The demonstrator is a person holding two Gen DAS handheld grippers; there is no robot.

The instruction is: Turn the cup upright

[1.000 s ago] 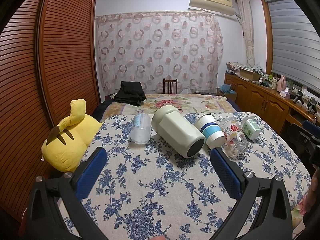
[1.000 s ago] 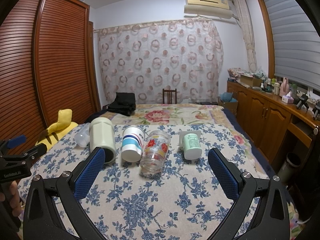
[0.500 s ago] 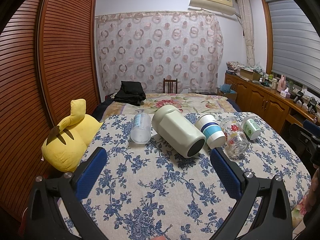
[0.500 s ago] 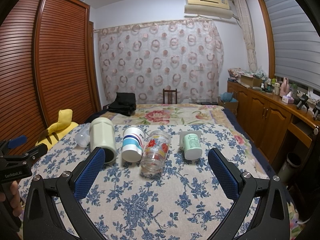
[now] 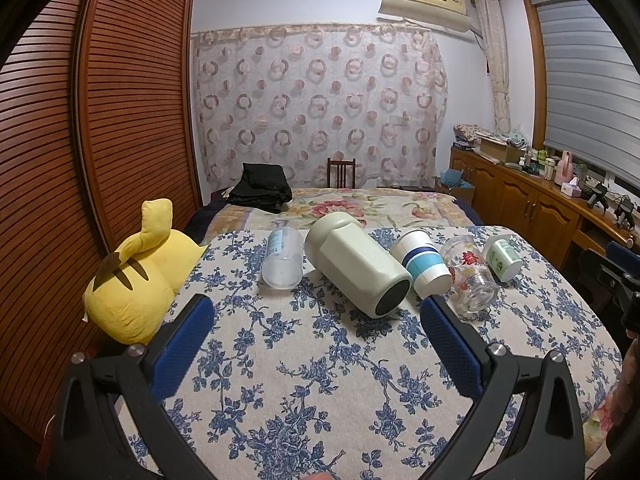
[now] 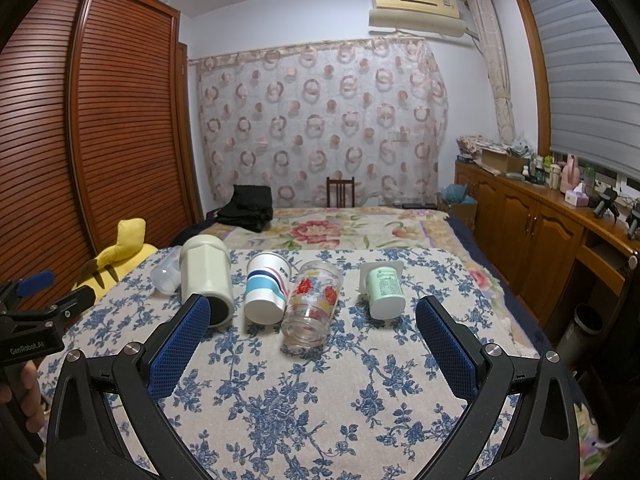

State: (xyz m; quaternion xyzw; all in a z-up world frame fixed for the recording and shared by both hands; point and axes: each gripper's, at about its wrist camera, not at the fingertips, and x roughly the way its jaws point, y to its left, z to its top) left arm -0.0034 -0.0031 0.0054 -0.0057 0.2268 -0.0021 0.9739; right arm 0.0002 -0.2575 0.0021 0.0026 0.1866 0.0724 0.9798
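Five cups lay on their sides along the far edge of the worktop (image 6: 280,400): frosted cup (image 5: 282,258), cream jar (image 5: 356,268), striped paper cup (image 6: 266,290), printed glass (image 6: 314,306), green cup (image 6: 386,290). Left claw (image 5: 316,344) and right claw (image 6: 312,340) hovered spread, empty (approach stage, seemingly); next, one claw needed to close on a cup.

Frosted cup (image 6: 166,276) — half hidden behind cream jar (image 6: 205,280) — label print unreadable
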